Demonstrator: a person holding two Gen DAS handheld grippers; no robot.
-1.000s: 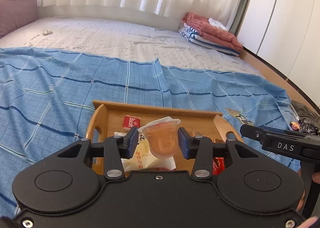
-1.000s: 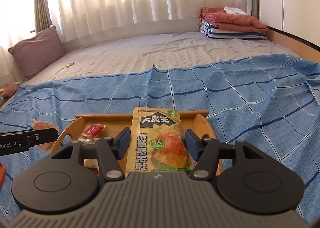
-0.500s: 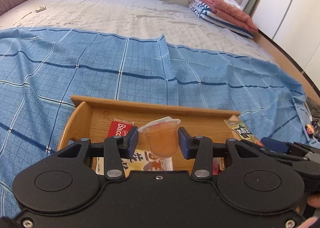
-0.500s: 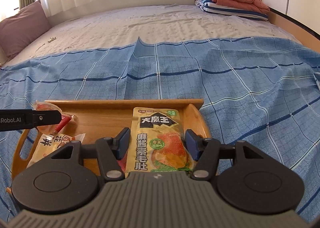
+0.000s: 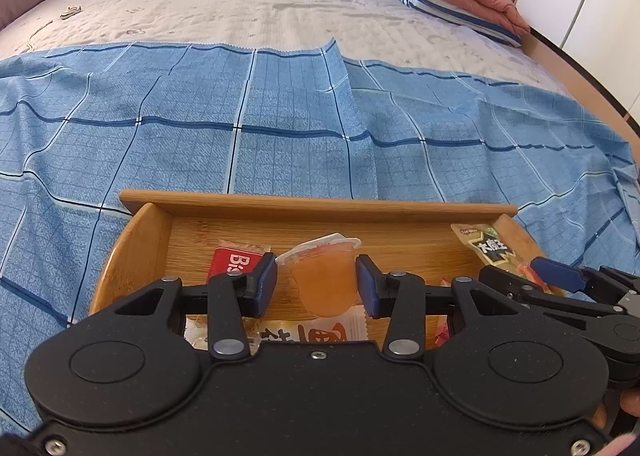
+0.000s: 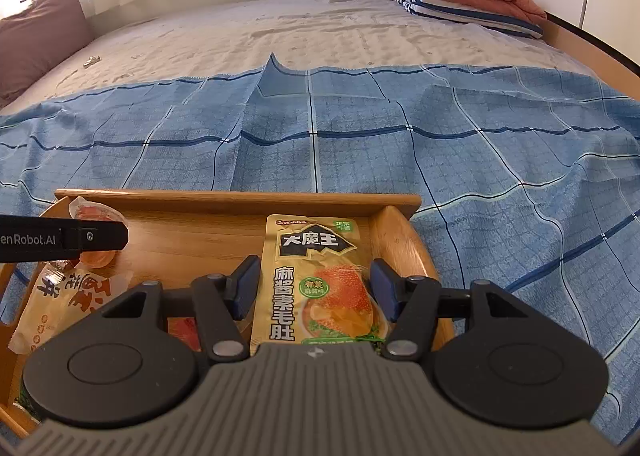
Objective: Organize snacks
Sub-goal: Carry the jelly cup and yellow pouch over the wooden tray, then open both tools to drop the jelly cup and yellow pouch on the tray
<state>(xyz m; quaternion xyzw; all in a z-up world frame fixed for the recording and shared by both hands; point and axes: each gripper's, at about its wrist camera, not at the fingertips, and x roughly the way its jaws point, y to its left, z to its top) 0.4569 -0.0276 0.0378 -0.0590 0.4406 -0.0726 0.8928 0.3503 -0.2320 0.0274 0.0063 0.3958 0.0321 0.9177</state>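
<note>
A wooden tray (image 5: 312, 205) lies on the blue checked cloth; it also shows in the right wrist view (image 6: 240, 197). My left gripper (image 5: 316, 284) holds an orange jelly cup (image 5: 324, 280) over the tray; a narrow gap shows at each pad. The cup also shows in the right wrist view (image 6: 98, 258). My right gripper (image 6: 312, 286) is shut on a yellow snack pouch (image 6: 316, 280) over the tray's right end; the pouch also shows in the left wrist view (image 5: 486, 246). A red biscuit pack (image 5: 234, 260) and a white snack bag (image 6: 64, 296) lie in the tray.
The blue checked cloth (image 5: 280, 135) covers the near half of a bed. Folded blankets (image 6: 468, 3) are stacked at the far right corner. A purple pillow (image 6: 40, 35) is at the far left. A small object (image 5: 71, 11) lies on the bare mattress.
Both grippers have moved forward and down over the tray with their loads. The tray now looks nearer and larger in both views. The left jaws look slightly wider around the cup.
</note>
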